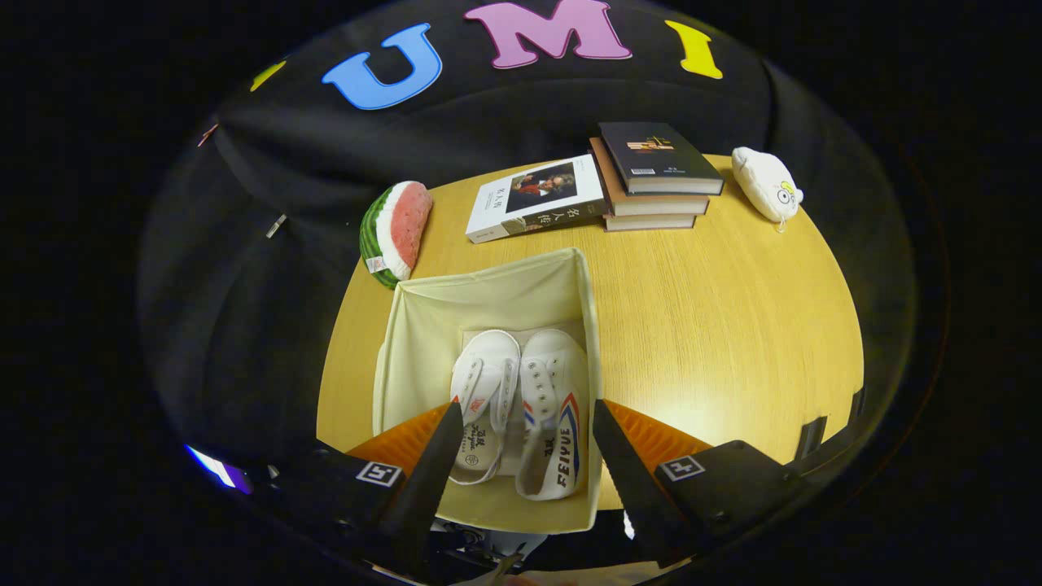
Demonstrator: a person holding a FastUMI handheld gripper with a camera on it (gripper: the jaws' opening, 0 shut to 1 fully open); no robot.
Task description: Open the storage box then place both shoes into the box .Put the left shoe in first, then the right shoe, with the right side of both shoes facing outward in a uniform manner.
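Table (733, 325), round, pale wood, bears everything listed. Storage box (423, 325), cream fabric, open-topped, stands just ahead of my fingers. Inside it, side by side: left shoe (486, 382) and right shoe (553, 407), white canvas. Beyond: stacked books (659, 175), a single book (537, 199), watermelon plush (396, 232), white plush (765, 191). My gripper (525, 419) hangs above the shoes, fingers spread wide, holding nothing.
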